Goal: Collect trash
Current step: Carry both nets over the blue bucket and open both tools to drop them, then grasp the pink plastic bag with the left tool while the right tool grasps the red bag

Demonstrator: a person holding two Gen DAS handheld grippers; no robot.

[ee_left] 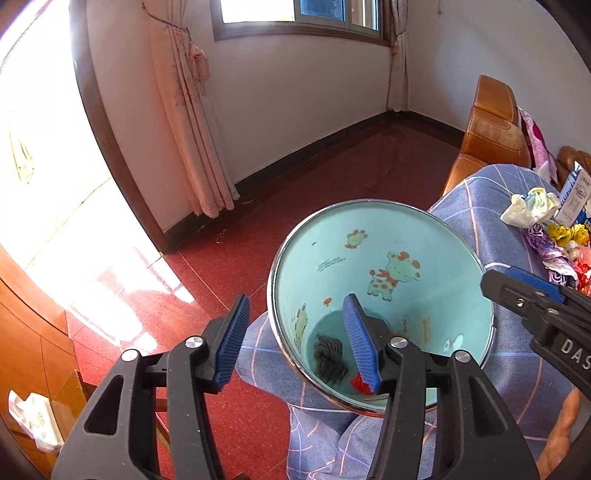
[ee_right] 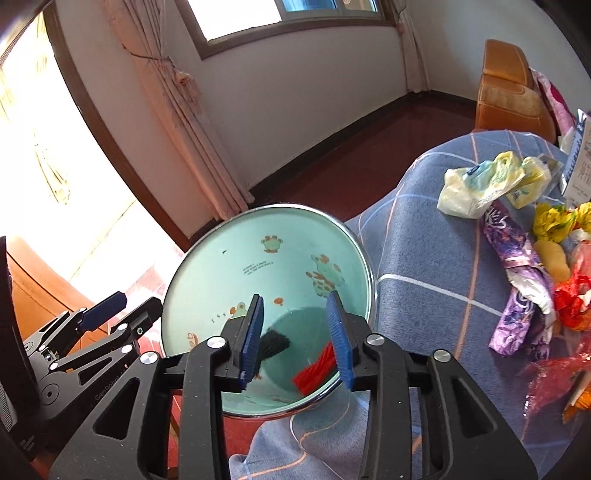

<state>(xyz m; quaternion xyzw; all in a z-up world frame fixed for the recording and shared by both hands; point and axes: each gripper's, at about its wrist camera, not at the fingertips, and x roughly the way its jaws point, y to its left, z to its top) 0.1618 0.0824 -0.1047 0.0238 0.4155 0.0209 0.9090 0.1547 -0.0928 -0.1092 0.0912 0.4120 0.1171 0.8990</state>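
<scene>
both wrist views look steeply down, close, into one bin [ee_left: 380, 258].

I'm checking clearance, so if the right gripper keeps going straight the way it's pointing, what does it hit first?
Probably the inside of the cartoon-print bin: the right gripper, jaws open and empty, points into its mouth, toward the red wrapper and black scrap at the bottom. Depth is unclear.

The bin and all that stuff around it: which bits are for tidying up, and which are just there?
For the job: bin, black scrap and red scrap inside it, crumpled wrappers on the blue cloth.

Just there: curtain, orange chair, window.
</scene>
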